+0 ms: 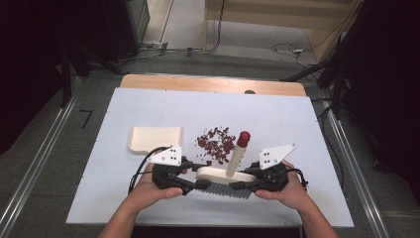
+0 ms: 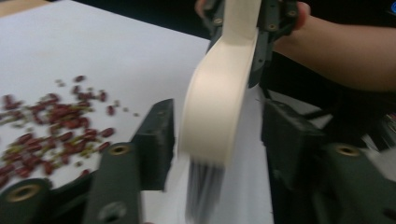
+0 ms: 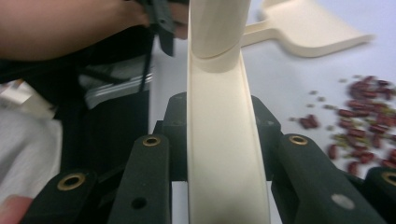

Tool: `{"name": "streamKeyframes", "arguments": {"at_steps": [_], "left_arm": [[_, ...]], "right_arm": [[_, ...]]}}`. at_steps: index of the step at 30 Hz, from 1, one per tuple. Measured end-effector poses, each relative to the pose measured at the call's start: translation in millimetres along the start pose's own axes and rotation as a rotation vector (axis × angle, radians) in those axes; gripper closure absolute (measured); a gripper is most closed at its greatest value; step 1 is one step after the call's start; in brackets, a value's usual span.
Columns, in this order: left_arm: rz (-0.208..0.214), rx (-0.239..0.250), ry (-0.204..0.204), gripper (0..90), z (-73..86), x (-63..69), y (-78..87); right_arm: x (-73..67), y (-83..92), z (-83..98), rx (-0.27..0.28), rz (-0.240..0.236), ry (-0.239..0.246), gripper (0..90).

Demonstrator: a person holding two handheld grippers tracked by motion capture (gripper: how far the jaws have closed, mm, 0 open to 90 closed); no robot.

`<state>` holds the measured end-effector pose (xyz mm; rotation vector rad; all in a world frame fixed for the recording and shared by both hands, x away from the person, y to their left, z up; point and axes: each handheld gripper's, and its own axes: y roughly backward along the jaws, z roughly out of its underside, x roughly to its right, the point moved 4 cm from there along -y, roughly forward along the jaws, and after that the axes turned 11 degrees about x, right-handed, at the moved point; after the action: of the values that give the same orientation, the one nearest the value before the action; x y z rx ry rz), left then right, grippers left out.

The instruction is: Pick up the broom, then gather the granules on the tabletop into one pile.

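Brush lay gripped by right claw at 3 o'clock; left claw stood open around it at 9 o'clock.

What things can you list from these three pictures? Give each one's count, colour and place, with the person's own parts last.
brush: one, cream body and handle with a red handle tip and dark bristles, near the table's front edge between both tongs
beans: a scattered pile, dark red, mid-table just behind the brush
dustpan: one, cream, left of the beans
table: one, white top
left tongs: one, black, jaws standing apart either side of the brush's left end, not touching it
right tongs: one, black, jaws pressed on the brush's right end
hands: two, left hand and right hand, each holding tongs
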<state>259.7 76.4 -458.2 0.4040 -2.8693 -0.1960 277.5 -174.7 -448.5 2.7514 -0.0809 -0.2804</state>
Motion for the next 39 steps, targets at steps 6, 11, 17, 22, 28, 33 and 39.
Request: {"name": "streamKeyframes", "arguments": {"at_steps": [6, 11, 17, 22, 28, 33, 39], "left_arm": [[-0.154, 0.039, 0.057, 9.4, 5.0, -13.8, 21.9], [-0.267, 0.096, 0.060, 0.0, 9.9, -20.3, 48.0], [-0.399, 0.140, 0.066, 0.0, 15.5, -27.8, 76.1], [-0.485, 0.127, 0.043, 0.0, 25.5, -28.3, 98.5], [-0.547, 0.152, 0.067, 0.0, 35.8, -34.5, 116.3], [-0.585, 0.177, 0.089, 0.0, 43.7, -43.8, 126.0], [-0.614, 0.164, 0.105, 0.0, 54.2, -52.5, 131.4]], "right_arm": [[21.4, 16.6, -1.6, 0.049, 0.185, -0.064, 65.6], [41.4, 31.4, 0.5, 0.083, 0.394, -0.123, 65.6], [69.2, 49.7, 6.9, 0.096, 0.609, -0.149, 65.7], [88.6, 59.3, 9.6, 0.101, 0.723, -0.167, 65.7], [120.9, 52.7, 14.8, 0.072, 0.855, -0.144, 65.7], [142.3, 46.8, 18.1, 0.066, 0.924, -0.180, 65.7], [150.9, 29.3, 24.2, 0.025, 0.984, -0.150, 65.7]]}}
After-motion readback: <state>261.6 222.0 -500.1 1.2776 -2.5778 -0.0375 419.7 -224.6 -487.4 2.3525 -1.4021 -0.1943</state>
